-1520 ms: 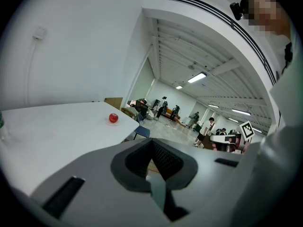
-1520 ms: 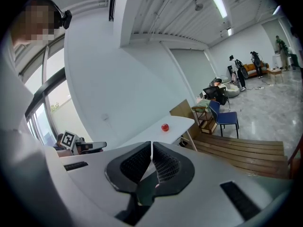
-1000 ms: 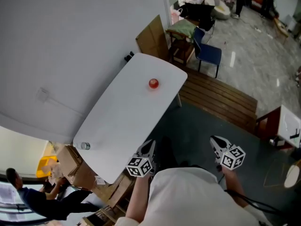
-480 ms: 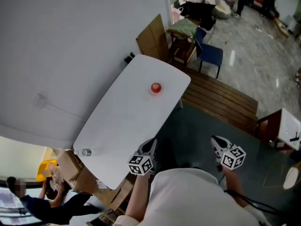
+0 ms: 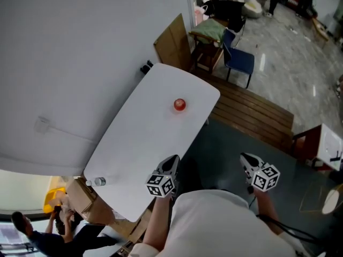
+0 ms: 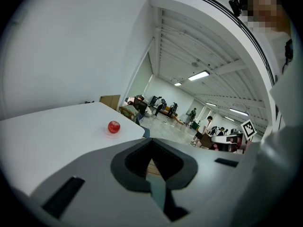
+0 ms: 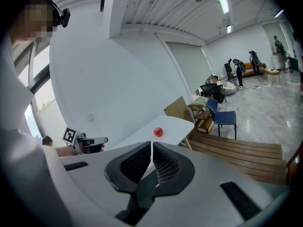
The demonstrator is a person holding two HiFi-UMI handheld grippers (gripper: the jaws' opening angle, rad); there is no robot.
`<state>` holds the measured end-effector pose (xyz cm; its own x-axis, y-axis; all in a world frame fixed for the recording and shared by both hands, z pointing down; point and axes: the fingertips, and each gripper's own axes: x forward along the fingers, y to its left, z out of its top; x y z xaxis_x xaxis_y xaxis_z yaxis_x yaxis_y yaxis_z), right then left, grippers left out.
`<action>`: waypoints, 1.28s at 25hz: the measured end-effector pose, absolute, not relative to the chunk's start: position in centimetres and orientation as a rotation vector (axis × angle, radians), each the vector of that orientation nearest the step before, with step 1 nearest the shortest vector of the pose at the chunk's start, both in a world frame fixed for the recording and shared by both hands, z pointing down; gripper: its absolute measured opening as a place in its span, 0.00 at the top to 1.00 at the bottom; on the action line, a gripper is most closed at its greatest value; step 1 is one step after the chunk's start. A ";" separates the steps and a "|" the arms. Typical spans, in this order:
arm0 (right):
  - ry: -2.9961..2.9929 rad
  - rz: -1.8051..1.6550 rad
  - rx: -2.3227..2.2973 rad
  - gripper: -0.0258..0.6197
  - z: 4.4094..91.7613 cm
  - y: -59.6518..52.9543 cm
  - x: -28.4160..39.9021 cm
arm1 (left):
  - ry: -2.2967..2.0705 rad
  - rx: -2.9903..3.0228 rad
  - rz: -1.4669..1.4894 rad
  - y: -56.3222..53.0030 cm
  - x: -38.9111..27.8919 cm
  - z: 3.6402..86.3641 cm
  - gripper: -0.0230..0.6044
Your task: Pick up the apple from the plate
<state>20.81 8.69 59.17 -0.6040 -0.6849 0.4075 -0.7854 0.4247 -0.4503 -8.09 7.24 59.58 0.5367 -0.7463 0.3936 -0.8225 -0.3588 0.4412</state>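
Note:
A red apple rests on a small, pale plate near the far right end of a long white table. In the left gripper view the apple lies far ahead and to the left. It is small and straight ahead in the right gripper view. My left gripper hovers by the table's near edge, shut and empty. Off the table to the right, over the dark floor, my right gripper is also shut with nothing in it. Both are far short of the apple.
A small can stands at the table's near left corner. A black object sits at its far corner. Beyond the table are cardboard, a blue chair and a wooden platform. People crouch by boxes at the lower left.
The table and apple have slid lower and slightly right in the head view, so I have come nearer. Both grippers keep their places in the view, still shut.

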 end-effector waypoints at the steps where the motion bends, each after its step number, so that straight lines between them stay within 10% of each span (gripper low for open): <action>1: -2.510 0.930 1.309 0.90 59.1 8.3 20.6 | -1.261 2.177 0.168 6.8 -8.3 59.6 0.96; 32: -2.390 0.942 1.385 0.90 58.9 -2.5 11.9 | -1.094 2.271 0.326 -5.5 -15.1 62.3 0.96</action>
<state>11.85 -2.49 58.93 -0.5303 -0.6965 0.4834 -0.8390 0.3491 -0.4174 -15.11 -5.46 62.30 0.6316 -0.6299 0.4520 -0.7746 -0.4868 0.4038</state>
